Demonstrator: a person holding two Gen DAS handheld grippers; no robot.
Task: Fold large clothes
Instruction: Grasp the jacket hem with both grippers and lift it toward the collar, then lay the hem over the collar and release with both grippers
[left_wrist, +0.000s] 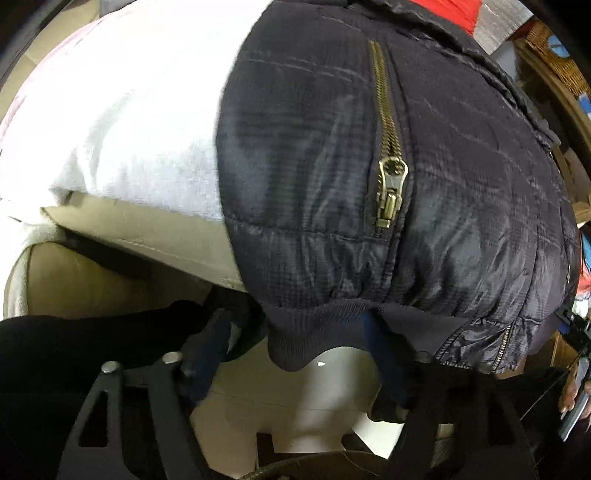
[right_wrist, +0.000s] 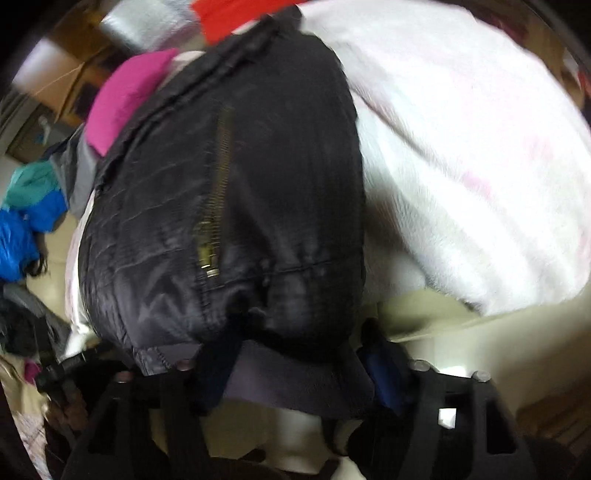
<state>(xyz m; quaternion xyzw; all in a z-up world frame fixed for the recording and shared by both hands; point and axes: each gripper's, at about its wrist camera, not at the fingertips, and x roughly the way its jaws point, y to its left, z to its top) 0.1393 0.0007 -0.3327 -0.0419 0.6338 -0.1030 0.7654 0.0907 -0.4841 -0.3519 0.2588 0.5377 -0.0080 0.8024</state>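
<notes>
Black quilted jacket (left_wrist: 424, 177) on a white blanket (left_wrist: 129, 122) over a cream couch (left_wrist: 147, 229), long axis running away from both cameras, ribbed hem (left_wrist: 317, 332) nearest, brass zipper (left_wrist: 389, 184) along that axis with pull toward the hem. Left tongs (left_wrist: 295, 354) apart, hem drooping between the fingers. Right tongs (right_wrist: 295, 373) also apart, hem (right_wrist: 288, 384) lying between. No readable writing. Pink cloth (right_wrist: 125, 96) beyond the far end.

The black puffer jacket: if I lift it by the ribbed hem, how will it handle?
The black puffer jacket will probably sag; its quilted shell already puckers and droops at the ribbed hem. The shiny fabric looks slippery, so the ribbing likely grips better. The brass zipper may swing.
</notes>
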